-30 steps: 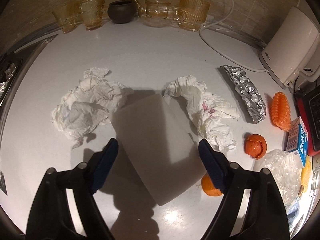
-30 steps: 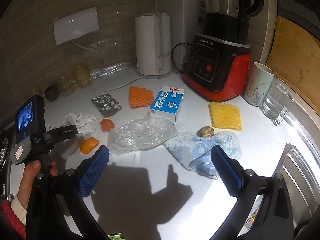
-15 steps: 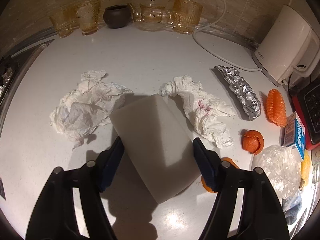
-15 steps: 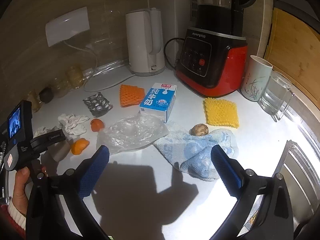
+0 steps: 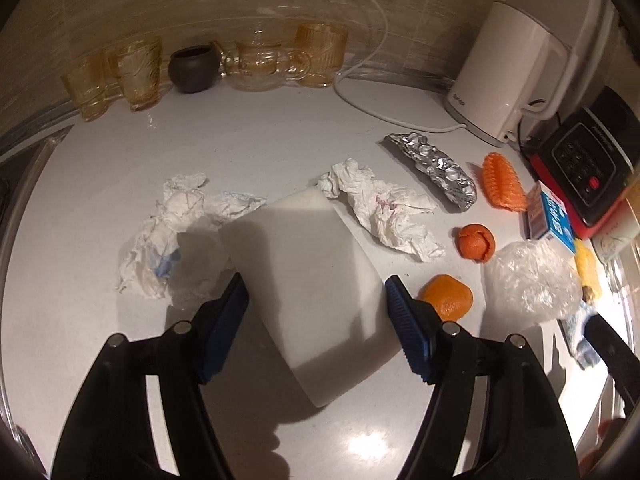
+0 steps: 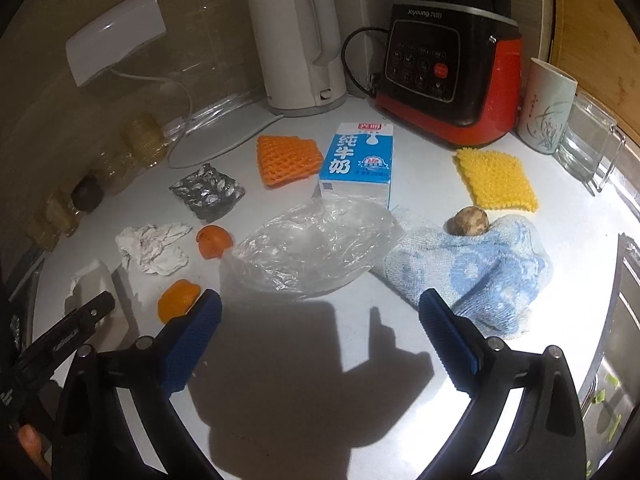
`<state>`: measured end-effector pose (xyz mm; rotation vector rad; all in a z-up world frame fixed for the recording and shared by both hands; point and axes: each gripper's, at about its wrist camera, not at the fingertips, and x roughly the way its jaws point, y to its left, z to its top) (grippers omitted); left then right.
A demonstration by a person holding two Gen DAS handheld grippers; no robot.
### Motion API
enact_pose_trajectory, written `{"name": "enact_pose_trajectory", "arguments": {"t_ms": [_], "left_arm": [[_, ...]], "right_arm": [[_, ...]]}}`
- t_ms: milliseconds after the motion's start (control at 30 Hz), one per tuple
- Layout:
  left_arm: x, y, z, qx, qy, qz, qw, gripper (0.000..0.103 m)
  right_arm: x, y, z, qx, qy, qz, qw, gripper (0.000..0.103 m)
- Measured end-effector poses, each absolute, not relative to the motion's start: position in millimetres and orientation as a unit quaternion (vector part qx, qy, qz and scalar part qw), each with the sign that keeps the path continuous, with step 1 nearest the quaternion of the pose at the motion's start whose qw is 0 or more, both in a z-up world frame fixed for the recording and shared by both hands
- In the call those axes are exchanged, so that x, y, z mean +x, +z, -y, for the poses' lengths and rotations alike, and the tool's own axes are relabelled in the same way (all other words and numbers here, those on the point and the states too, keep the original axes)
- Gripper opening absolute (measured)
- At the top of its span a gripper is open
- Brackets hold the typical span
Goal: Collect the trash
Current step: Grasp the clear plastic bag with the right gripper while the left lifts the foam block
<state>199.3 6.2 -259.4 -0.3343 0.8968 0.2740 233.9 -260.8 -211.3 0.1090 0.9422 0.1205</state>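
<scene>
Left gripper (image 5: pixel 316 312), clenched on the pale grey rectangular foam block (image 5: pixel 308 280) whose long axis points toward 11 o'clock, sits nearer the crumpled white tissues (image 5: pixel 384 208) at 1 o'clock than the released right gripper (image 6: pixel 320 332).

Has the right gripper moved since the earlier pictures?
Yes. The right gripper has dropped toward the counter: the milk carton looms larger, with jaws just closing slightly and empty.

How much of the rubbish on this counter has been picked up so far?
Nothing looks collected yet. The left claw has been closing around a white paper cup lying on its side. The right claw is open and empty. Crumpled tissues, orange peels, foil and a plastic bag remain.
</scene>
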Motion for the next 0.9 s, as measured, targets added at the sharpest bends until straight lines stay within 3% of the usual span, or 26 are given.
{"name": "enact_pose_trajectory", "arguments": {"t_ms": [300, 400, 567, 667, 900], "left_arm": [[182, -246, -11, -0.141, 0.078, -0.422, 0.892, 0.067], [176, -239, -10, -0.131, 0.064, -0.418, 0.897, 0.067], [169, -231, -7, -0.122, 0.036, -0.415, 0.901, 0.067], [165, -229, -5, -0.115, 0.019, -0.416, 0.902, 0.067], [153, -217, 0, -0.097, -0.031, -0.415, 0.904, 0.067]], "right_arm": [[266, -244, 254, 0.128, 0.016, -0.496, 0.858, 0.072], [275, -248, 250, 0.14, 0.01, -0.502, 0.854, 0.06], [280, -250, 240, 0.143, 0.011, -0.503, 0.852, 0.015], [276, -247, 237, 0.14, 0.008, -0.497, 0.856, 0.008], [241, -218, 238, 0.123, -0.003, -0.468, 0.875, 0.006]]}}
